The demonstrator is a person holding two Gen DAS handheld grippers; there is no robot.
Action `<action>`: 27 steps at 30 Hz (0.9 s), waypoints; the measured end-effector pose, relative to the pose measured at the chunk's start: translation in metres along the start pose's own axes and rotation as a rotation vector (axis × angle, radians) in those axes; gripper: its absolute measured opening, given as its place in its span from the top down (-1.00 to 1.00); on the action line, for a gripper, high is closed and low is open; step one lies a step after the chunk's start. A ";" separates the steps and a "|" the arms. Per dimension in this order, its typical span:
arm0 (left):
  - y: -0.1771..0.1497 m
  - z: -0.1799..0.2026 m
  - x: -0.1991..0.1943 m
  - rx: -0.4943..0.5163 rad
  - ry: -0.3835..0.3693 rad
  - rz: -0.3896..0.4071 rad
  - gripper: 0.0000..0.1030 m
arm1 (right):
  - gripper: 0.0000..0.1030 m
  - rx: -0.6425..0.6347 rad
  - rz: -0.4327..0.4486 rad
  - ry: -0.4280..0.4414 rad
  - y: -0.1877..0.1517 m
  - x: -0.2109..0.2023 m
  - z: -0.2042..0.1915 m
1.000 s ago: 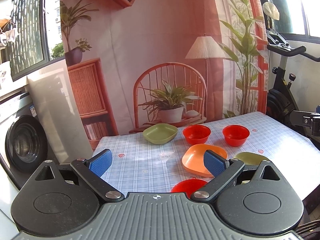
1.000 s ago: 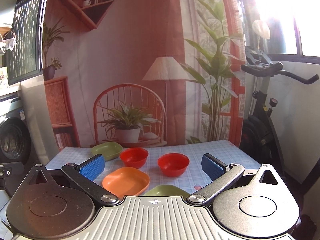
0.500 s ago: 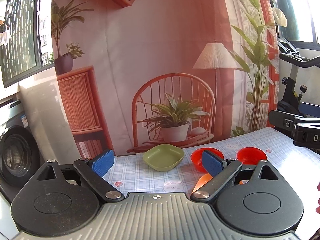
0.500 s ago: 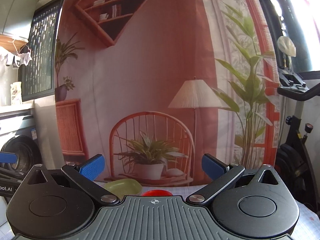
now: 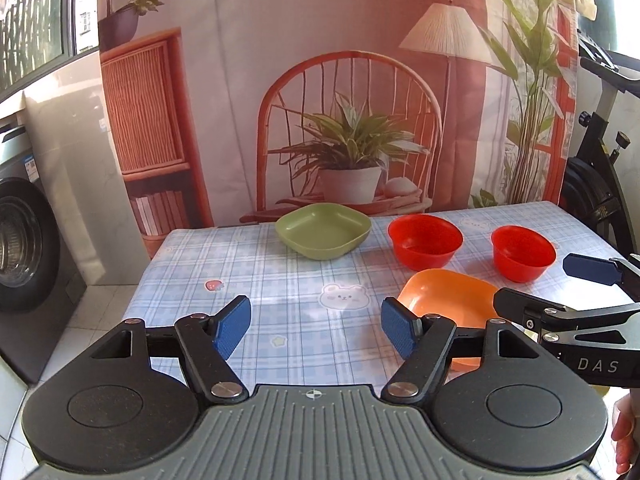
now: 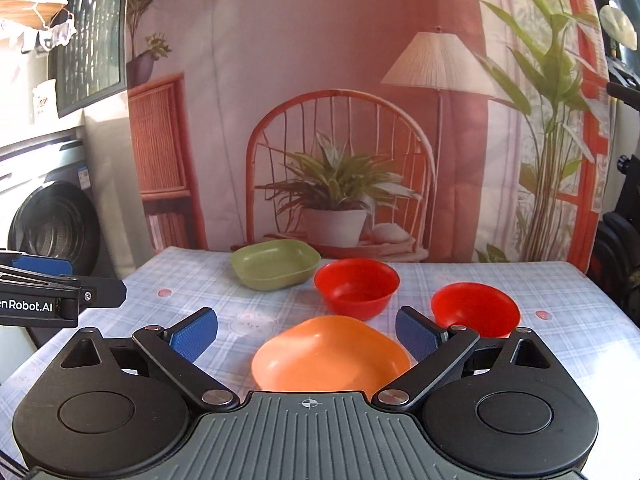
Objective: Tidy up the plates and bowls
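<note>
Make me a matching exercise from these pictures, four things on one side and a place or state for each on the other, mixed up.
1. green dish
2. orange dish
3. left gripper
4. washing machine

A. open, holding nothing
B. on the floor, left of the table
C. far end of the table
D. nearest the right gripper

Pairs: 1-C, 2-D, 3-A, 4-B

Both cameras sit low behind their own tool and look forward across the table toward the printed backdrop. The left view stands nearer the table's left edge and faces slightly rightward, catching the right tool at its right border. The right view sits closer in, over the orange plate, with the left tool at its left border. Both share the green plate, two red bowls and the backdrop.
</note>
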State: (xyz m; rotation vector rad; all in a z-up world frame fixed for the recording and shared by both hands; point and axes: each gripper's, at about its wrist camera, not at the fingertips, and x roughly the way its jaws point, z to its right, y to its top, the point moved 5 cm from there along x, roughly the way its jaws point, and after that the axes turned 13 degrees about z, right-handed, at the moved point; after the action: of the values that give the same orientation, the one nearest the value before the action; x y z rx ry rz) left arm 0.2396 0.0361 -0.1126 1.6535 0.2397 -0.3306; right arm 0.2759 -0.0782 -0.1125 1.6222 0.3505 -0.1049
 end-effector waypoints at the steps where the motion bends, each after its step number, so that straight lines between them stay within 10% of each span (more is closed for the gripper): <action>1: -0.008 0.000 0.001 0.000 -0.006 -0.010 -0.44 | -0.70 0.000 -0.017 0.012 -0.007 0.001 -0.003; 6: -0.045 0.000 0.009 -0.062 -0.049 -0.094 -0.35 | -0.09 -0.026 -0.142 0.056 -0.037 0.006 -0.015; 15: -0.077 -0.003 0.016 -0.077 -0.018 -0.198 -0.34 | 0.19 0.034 -0.299 0.133 -0.071 0.010 -0.022; 27: -0.099 0.009 0.012 -0.137 -0.110 -0.301 0.36 | 0.67 0.032 -0.357 0.157 -0.079 0.004 -0.022</action>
State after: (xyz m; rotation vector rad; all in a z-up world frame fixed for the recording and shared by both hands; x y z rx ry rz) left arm 0.2161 0.0373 -0.2095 1.4591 0.4203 -0.6173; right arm 0.2539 -0.0524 -0.1874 1.5895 0.7613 -0.2559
